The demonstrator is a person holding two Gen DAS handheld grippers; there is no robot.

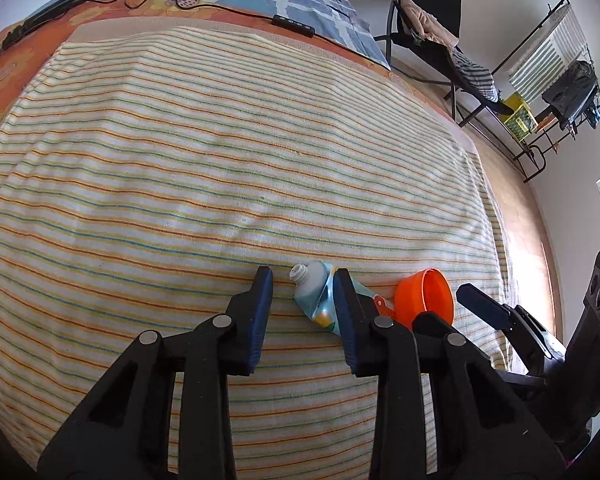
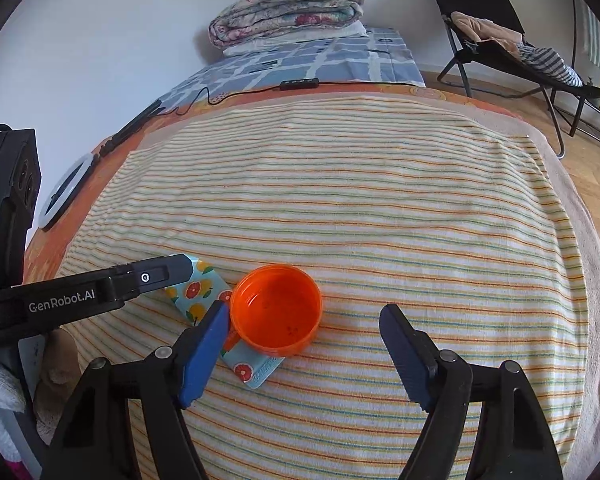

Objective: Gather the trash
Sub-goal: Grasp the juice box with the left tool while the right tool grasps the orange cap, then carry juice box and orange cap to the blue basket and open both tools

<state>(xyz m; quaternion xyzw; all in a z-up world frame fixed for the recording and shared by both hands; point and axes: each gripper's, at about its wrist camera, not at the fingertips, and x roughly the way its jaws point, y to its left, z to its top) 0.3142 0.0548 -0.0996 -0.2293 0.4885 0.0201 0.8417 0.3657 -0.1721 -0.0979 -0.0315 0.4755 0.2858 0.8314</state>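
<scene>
Trash lies on the striped bed cover: a squashed fruit-print tube with an orange cap resting on its flat end. Left tongs, spread, straddle the tube's neck, its long axis running rightward; right tongs, spread, flank the cap

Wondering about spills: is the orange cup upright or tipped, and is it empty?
Upright: the cup rests on the tube, mouth up. Looks empty; its bare orange bottom shows, with a few dark specks.
</scene>
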